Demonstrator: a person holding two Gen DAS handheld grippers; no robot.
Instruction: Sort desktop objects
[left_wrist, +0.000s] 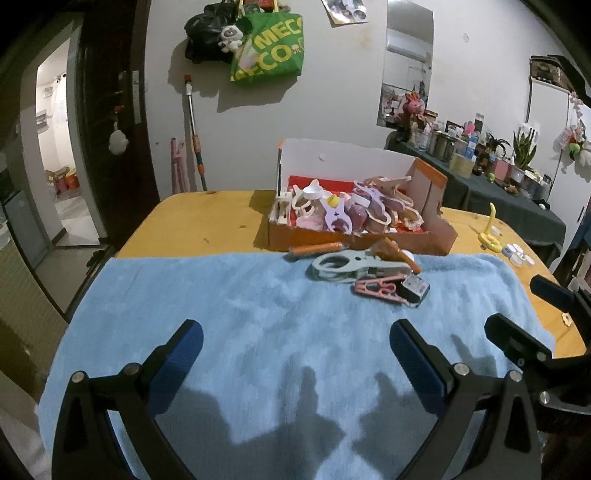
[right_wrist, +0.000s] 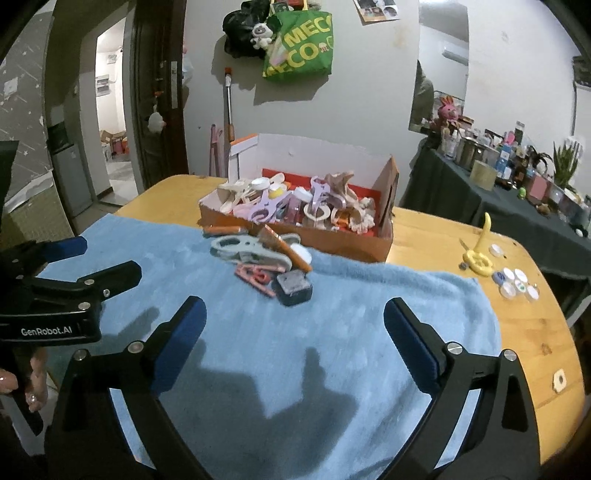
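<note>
Desktop objects for sorting lie in a small pile (left_wrist: 365, 271) on the blue towel (left_wrist: 221, 314), just in front of the orange box (left_wrist: 369, 242) already heaped with clips. We note a grey clip (right_wrist: 251, 253), a pink clip (right_wrist: 255, 277) and a dark square block (right_wrist: 293, 288), touching one another. We hold both tools back from the pile: left gripper (left_wrist: 295, 349) and right gripper (right_wrist: 293, 321) each with jaws wide apart and empty. We judge a pick has not begun; next, one gripper must advance and single out one piece, the block being nearest.
</note>
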